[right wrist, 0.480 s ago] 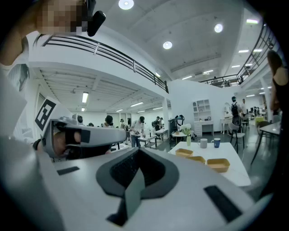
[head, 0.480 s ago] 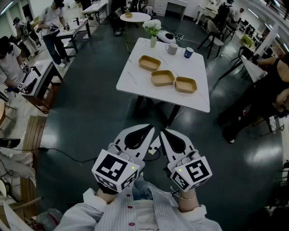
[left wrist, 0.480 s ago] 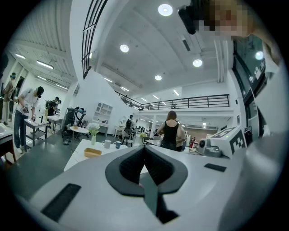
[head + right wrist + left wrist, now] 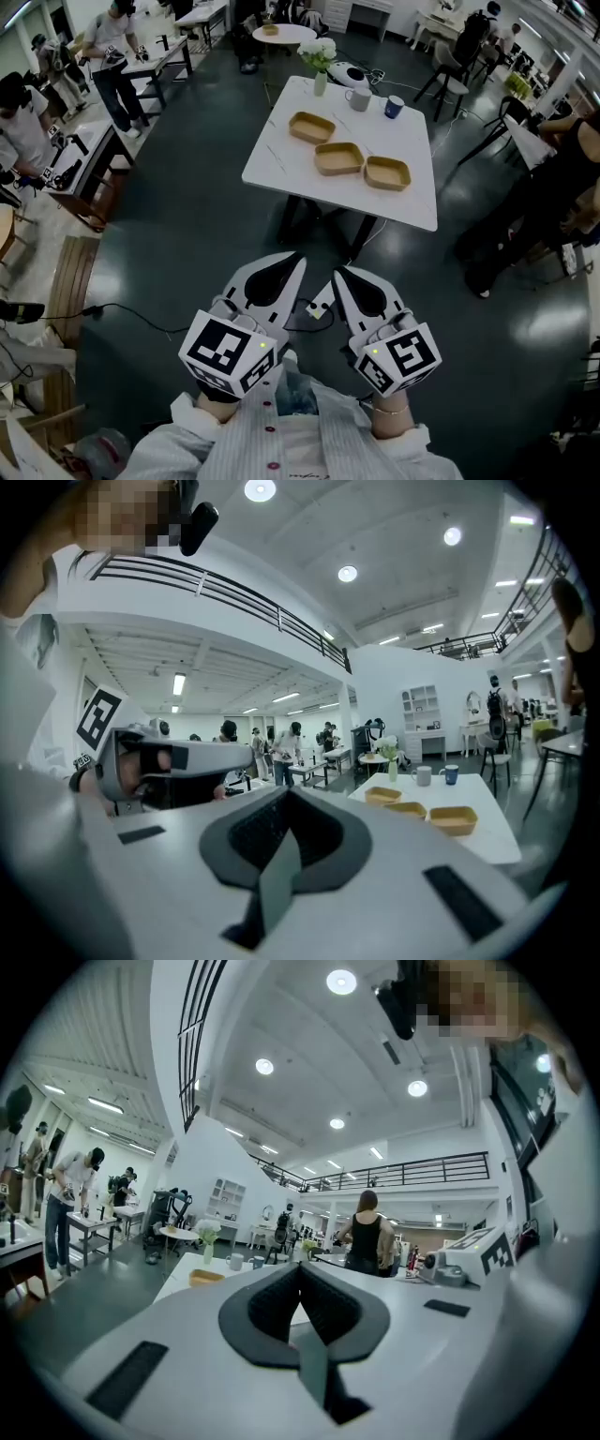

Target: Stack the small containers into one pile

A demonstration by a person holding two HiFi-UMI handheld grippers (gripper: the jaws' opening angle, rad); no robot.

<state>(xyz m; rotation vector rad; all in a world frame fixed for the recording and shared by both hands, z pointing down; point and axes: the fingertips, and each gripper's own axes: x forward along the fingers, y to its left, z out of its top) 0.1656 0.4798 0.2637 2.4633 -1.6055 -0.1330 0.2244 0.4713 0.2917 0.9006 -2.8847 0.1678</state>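
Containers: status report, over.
Shut and empty: left claw, right claw, both short of the table. Three containers in a row, unstacked. Two mugs and vase behind them, apart.

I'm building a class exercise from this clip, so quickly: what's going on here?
A person stands back from a white table. The left hand-held gripper and the right hand-held gripper are both shut and empty, pointing toward it. Three tan containers lie side by side on the table, not yet stacked; nothing is being handled.

Bright ceiling lights (image 4: 341, 981), sharp centre, fisheye-warped edges
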